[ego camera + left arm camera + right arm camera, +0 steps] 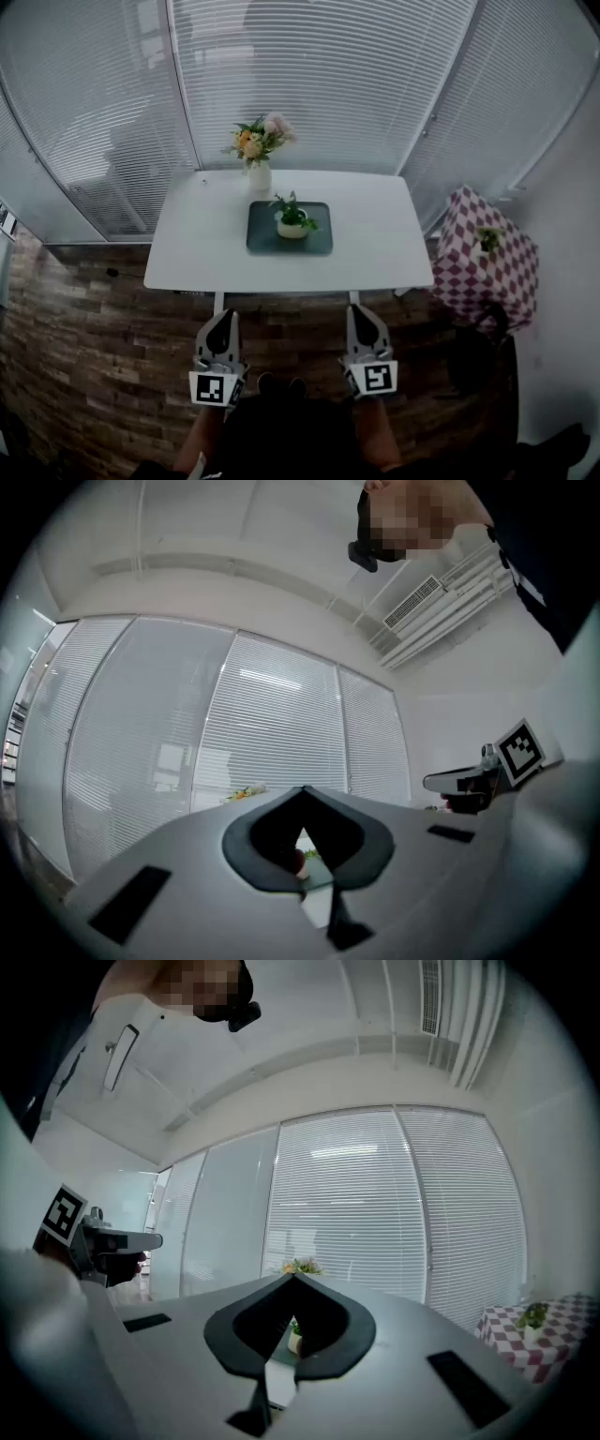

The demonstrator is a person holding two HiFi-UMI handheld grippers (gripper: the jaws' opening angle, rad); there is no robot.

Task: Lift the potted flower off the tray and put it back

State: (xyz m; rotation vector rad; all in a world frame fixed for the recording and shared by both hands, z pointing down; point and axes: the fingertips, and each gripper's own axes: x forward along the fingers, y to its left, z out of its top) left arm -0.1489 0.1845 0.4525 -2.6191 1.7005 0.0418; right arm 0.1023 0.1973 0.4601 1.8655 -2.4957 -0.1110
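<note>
L gripper (225,321) & R gripper (361,315) both shut, empty, level, short of table (375,246). Pot (292,229) sits mid-tray (262,240), 12 o'clock ahead. Prob. light, rigid, maybe slick; leaves (286,204) soft. Grip bowl sides at 3 & 9 o'clock.

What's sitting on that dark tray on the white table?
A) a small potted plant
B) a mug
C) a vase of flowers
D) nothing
A: a small potted plant stands on the dark tray, while the vase of flowers stands behind it on the table.
</note>
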